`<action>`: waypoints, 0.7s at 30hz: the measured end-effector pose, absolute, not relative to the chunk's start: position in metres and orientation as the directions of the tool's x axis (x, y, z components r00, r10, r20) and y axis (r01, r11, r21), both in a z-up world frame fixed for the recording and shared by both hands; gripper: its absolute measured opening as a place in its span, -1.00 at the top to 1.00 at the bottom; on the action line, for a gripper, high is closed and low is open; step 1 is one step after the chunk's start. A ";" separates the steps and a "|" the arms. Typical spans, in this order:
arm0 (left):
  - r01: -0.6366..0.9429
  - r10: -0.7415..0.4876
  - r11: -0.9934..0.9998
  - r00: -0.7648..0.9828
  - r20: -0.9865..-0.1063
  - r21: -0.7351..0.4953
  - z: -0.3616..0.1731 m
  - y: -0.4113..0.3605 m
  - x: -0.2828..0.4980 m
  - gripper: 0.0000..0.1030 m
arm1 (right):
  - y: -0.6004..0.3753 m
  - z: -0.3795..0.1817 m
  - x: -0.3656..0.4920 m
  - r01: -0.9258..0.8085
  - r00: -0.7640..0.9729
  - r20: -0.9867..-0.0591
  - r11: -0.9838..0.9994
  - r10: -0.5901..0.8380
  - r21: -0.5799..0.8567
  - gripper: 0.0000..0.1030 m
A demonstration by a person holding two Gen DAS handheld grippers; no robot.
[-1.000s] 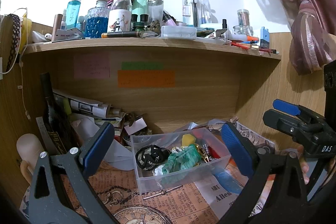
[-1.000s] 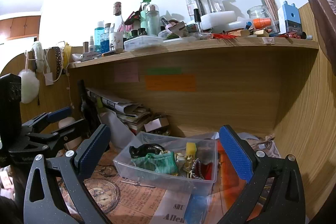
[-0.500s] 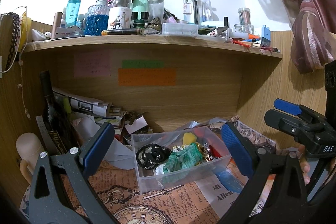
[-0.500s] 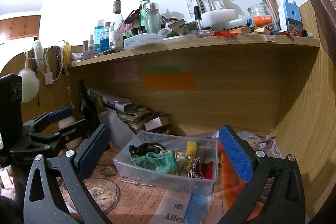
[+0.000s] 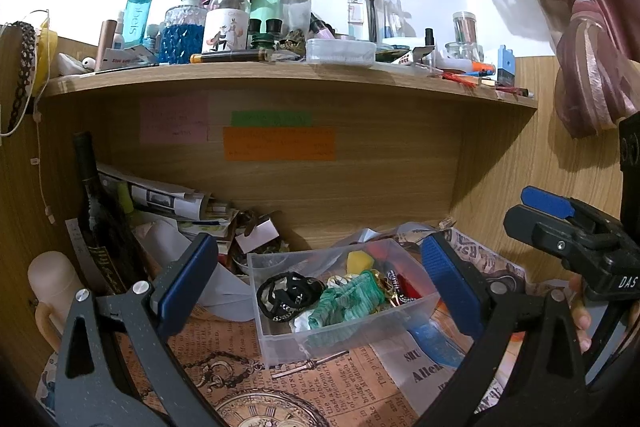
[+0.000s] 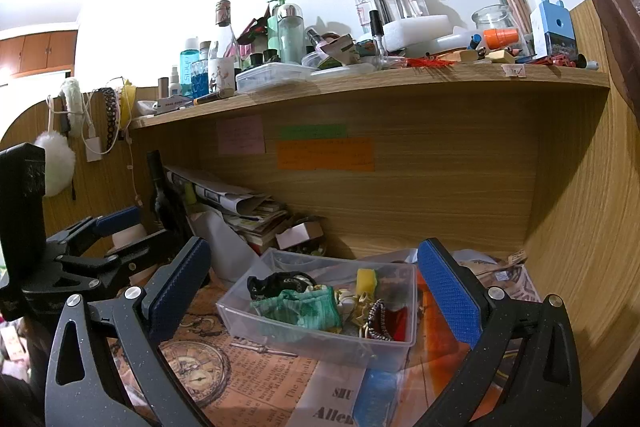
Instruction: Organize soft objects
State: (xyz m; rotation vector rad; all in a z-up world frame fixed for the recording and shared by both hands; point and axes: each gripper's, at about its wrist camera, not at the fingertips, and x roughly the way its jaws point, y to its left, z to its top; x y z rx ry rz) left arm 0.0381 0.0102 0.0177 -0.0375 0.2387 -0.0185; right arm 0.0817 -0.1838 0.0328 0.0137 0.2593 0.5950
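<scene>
A clear plastic box [image 5: 280, 337] [image 6: 236, 305] sits on the desk under the shelf. It holds a green scrunchie [image 5: 348, 301] [image 6: 298, 309], black hair ties [image 5: 286, 293] [image 6: 276, 281], a yellow sponge piece [image 5: 358, 261] [image 6: 367, 279] and small trinkets. My left gripper [image 5: 316, 277] is open and empty, in front of the box. My right gripper [image 6: 312, 287] is open and empty, also in front of it. Each gripper shows in the other's view, the right one [image 5: 560, 227] and the left one [image 6: 100, 239].
A cluttered shelf [image 5: 280, 73] [image 6: 360, 83] with bottles runs overhead. A dark wine bottle [image 5: 96, 211], stacked papers [image 5: 168, 199] and a pale container [image 5: 52, 283] stand at the left. Printed paper [image 5: 240, 379] covers the desk. A curtain [image 5: 560, 7] hangs at the right.
Both views have tilted very slightly; the shelf sits a touch lower in frame. Both grippers stay open and nothing was grasped.
</scene>
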 end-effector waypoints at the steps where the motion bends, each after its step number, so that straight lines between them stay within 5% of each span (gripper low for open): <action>1: 0.014 -0.023 0.999 0.971 -0.237 -0.039 0.017 0.010 0.038 -1.00 | -0.183 0.032 0.081 -0.553 0.796 -0.237 0.829 0.556 0.087 -1.00; 21: 0.034 -0.046 0.998 0.968 -0.245 -0.053 0.018 0.009 0.040 -1.00 | -0.183 0.030 0.081 -0.551 0.796 -0.240 0.829 0.556 0.092 -1.00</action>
